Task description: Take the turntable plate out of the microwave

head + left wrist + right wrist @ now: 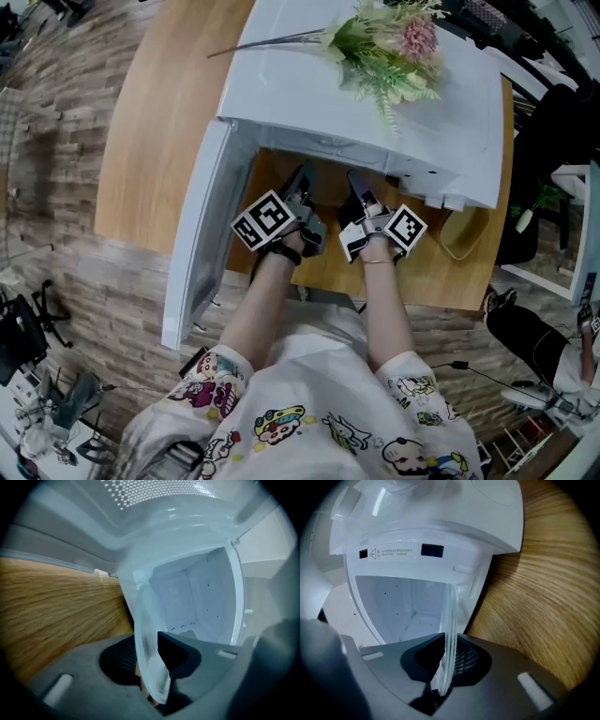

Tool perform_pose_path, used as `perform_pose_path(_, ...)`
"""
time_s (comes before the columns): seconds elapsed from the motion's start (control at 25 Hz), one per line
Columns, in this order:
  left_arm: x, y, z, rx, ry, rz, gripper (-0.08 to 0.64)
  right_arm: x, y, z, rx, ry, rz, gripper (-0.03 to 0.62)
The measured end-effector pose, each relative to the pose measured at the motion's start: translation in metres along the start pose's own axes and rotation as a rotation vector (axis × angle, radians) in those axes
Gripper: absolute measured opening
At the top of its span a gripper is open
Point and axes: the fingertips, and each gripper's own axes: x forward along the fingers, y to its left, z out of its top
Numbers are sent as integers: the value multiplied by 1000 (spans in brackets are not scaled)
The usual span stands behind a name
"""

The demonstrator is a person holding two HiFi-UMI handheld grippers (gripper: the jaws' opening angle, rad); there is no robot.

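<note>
the lifting-out step seems to be going on: the right tongs (447, 660) are pinching the turntable plate (450, 630) at the open mouth of the microwave (469, 122), while the left tongs (143, 665) are standing spread around its rim without pressing. next, the plate is likely needing a steady pull clear over the worktop (159, 122).

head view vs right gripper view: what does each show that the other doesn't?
Head view only: flowers on the microwave, and its open door. Right gripper view only: the glass plate standing edge-on, gripped in the right claw, plus a warning label above the opening. Both: the white microwave and the wooden table.
</note>
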Motion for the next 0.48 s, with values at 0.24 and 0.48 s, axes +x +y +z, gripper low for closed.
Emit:
perform_pose_path(0.24, -2, -4, 0, 19, -9, -13, 71, -2, 1, -1, -8, -17, -6, 52)
perform_pose_path(0.48, -5, -9, 0, 34, -4, -29, 60, -4, 2, -2, -13, -17, 5, 54)
